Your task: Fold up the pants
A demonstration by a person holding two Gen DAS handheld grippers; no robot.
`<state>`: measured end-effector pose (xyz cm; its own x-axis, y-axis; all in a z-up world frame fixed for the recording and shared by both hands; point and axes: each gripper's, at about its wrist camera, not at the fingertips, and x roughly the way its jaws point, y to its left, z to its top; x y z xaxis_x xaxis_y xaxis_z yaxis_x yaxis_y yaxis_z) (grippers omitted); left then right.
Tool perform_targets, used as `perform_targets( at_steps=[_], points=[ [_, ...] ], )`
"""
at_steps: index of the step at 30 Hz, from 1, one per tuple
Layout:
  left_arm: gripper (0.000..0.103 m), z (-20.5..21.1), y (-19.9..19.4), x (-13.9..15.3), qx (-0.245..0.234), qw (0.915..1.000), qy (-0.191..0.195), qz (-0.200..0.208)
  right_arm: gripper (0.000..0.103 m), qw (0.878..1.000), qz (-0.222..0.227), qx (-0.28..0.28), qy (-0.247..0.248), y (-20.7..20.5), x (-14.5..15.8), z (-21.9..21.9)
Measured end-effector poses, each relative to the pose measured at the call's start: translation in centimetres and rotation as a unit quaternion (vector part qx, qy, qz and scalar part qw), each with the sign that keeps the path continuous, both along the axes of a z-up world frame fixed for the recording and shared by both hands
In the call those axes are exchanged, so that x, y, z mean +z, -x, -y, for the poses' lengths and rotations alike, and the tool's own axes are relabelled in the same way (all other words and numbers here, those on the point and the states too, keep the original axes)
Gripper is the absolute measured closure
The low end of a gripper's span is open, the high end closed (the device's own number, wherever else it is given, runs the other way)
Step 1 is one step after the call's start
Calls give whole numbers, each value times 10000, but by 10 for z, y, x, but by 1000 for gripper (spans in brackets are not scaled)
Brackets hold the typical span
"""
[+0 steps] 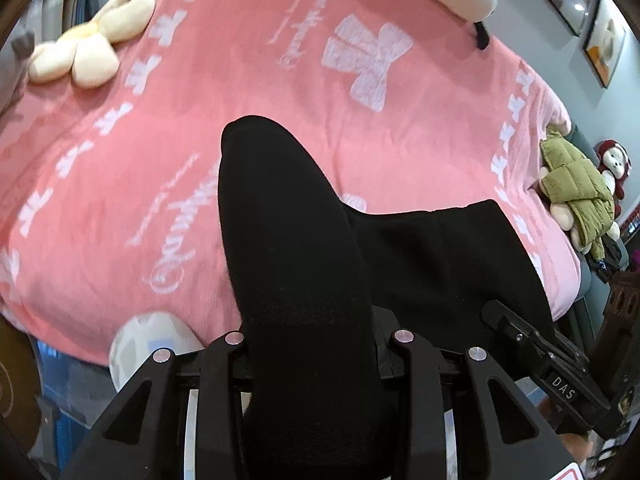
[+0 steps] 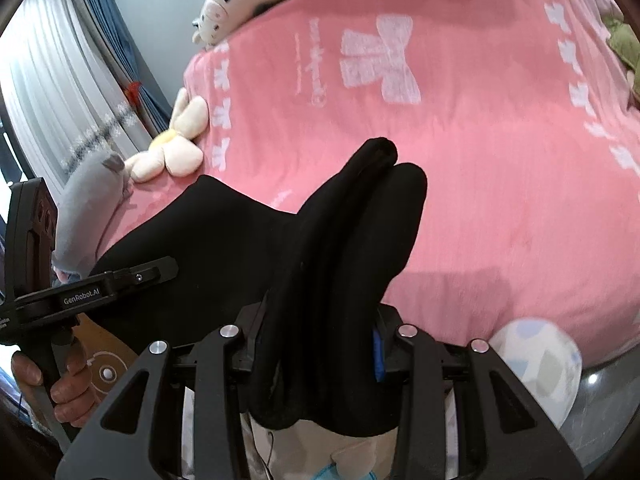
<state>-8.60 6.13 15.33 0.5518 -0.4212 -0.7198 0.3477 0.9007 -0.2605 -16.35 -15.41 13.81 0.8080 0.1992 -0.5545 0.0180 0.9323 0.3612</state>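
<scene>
left wrist view shows your left claw closed on a thick bunch of the black pants, the fabric rising between the fingers and spreading out to the right toward your other tool. right wrist view shows the right claw clamped on several stacked layers of the same pants, which look like folded edges or the leg ends, though you cannot tell which end each claw has. the garment hangs stretched between your two claws, lifted over the near edge of the bed with the pink blanket; how much of it touches the blanket is hidden.

this looks like the carry-and-lay step: the pants are gathered and held up, not yet spread flat. next you would probably bring both claws forward over the open middle of the blanket, keep the cloth taut between them, and lower it so it lands without wrinkles. stay clear of the flower plush on the left and the plush in the green puffer jacket on the right edge.
</scene>
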Motion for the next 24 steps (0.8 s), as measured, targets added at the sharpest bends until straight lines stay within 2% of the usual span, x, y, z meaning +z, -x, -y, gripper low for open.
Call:
perform_targets(
  at_steps=[10, 17, 24],
  points=[
    [72, 9, -13, 66, -154, 9954, 217, 915, 67, 9949, 981, -112, 185, -23, 71, 22],
    [72, 9, -38, 116, -141, 9847, 477, 1668, 67, 9864, 1620, -31, 284, -54, 120, 27],
    [71, 17, -73, 149, -99, 9717, 573, 2288, 67, 9789, 2034, 66, 194, -106, 147, 44]
  ],
)
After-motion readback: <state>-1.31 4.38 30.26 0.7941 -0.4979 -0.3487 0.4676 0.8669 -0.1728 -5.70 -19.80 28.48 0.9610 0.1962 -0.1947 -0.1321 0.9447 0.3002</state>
